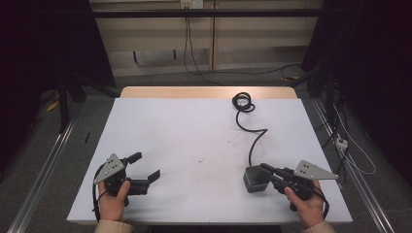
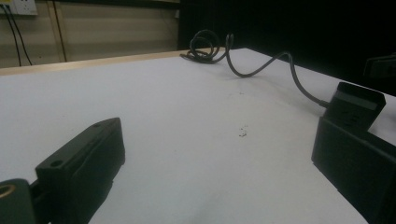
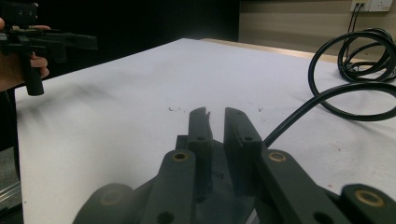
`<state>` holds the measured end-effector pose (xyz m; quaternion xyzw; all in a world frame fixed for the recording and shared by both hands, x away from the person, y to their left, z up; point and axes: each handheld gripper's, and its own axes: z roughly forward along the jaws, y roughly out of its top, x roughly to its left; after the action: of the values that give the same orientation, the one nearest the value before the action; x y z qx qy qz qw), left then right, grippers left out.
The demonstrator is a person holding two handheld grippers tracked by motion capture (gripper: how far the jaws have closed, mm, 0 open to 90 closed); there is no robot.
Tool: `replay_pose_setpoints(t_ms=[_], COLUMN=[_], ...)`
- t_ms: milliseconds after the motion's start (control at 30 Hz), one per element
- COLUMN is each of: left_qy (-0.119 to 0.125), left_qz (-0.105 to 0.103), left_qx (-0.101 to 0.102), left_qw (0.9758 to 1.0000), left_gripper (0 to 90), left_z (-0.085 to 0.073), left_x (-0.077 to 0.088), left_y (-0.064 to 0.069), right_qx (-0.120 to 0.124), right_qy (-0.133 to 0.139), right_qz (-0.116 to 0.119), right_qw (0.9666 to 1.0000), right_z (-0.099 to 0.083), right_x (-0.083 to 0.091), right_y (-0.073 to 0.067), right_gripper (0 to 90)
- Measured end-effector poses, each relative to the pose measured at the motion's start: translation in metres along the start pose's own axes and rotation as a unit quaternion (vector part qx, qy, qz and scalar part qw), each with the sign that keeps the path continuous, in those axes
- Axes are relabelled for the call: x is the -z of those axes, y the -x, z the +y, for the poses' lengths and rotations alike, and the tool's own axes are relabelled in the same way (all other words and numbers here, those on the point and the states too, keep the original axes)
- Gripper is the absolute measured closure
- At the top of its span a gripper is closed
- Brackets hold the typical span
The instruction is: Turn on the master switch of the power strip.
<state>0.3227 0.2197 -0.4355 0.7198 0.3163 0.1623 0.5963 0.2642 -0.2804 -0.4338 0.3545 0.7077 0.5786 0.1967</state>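
Right gripper (image 1: 266, 171) was found pinching the black power adapter (image 1: 254, 179), not yet lifted; left gripper (image 1: 145, 167) was held spread, idle.

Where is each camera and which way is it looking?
High view: above the person's side, looking forward and down at the table; both hands show, with the left gripper and right gripper.
Left gripper view: rides the left gripper, looks across the table past its wide-apart jaws to the black box.
Right gripper view: rides the right gripper, looks over its nearly closed jaws above the box.
All three share the black cable.
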Motion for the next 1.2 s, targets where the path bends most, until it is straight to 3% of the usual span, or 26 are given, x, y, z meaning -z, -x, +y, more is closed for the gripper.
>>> replay_pose_setpoints(t_ms=[800,1200], left_qy=[0.000,0.000], left_qz=[-0.001,0.000], left_qx=[-0.001,0.000], left_qw=[1.0000,1.0000], left_gripper=[2.4,2.4], left_z=[0.0001,0.0001], left_x=[-0.0007,-0.0007], left_y=[0.0009,0.0007], right_qx=[-0.005,-0.003], right_qy=[-0.010,-0.025], right_qz=[0.020,0.030], right_qw=[0.9997,0.9992], right_z=[-0.0009,-0.0008], right_x=[0.0013,0.0011], right_y=[0.0010,0.0003], right_gripper=[90.0,90.0])
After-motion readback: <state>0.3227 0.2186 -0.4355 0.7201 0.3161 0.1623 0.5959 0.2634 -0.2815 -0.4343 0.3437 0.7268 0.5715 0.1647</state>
